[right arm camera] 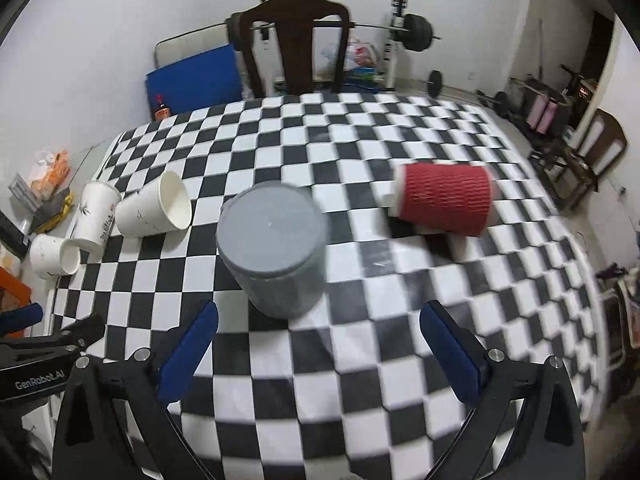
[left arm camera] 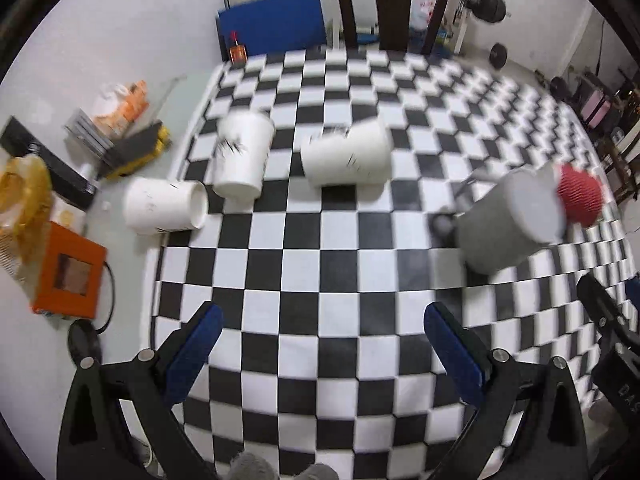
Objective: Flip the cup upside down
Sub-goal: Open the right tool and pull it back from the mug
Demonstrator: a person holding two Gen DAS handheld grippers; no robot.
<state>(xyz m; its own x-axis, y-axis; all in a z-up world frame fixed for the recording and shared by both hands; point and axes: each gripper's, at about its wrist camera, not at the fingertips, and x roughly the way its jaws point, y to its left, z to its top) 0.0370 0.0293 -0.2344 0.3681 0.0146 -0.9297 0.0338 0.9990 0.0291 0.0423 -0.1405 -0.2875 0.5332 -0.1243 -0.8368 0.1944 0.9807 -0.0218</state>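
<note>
I had both tongs held low over the checkered tablecloth [right arm camera: 360, 136], each looking forward and down at it. My right gripper [right arm camera: 319, 316] had its blue fingers [right arm camera: 192, 350] spread wide apart with nothing between them, and the grey cup [right arm camera: 276, 248] sat just ahead of the tips, a little toward the left finger. My left gripper [left arm camera: 323, 318] was spread just as wide and held nothing either; only bare cloth lay between its fingers [left arm camera: 196, 344]. From the right camera I could see part of the left tool low at the left edge.

The grey cup stood with its flat closed end up, facing my right camera, and its long axis ran close to vertical. In the left view the grey cup [left arm camera: 508, 220] looked tilted, but that far out in the lens I could not tell if the lean was real.

The red ribbed cup [right arm camera: 444, 200] lay on its side to the right of the grey one and apart from it, its long axis running left to right across the table. Three white paper cups [right arm camera: 152, 208] were grouped near the table's left edge: two lying on their sides and one between them that seemed to stand. A dark wooden chair [right arm camera: 296, 40] stood at the far side.
</note>
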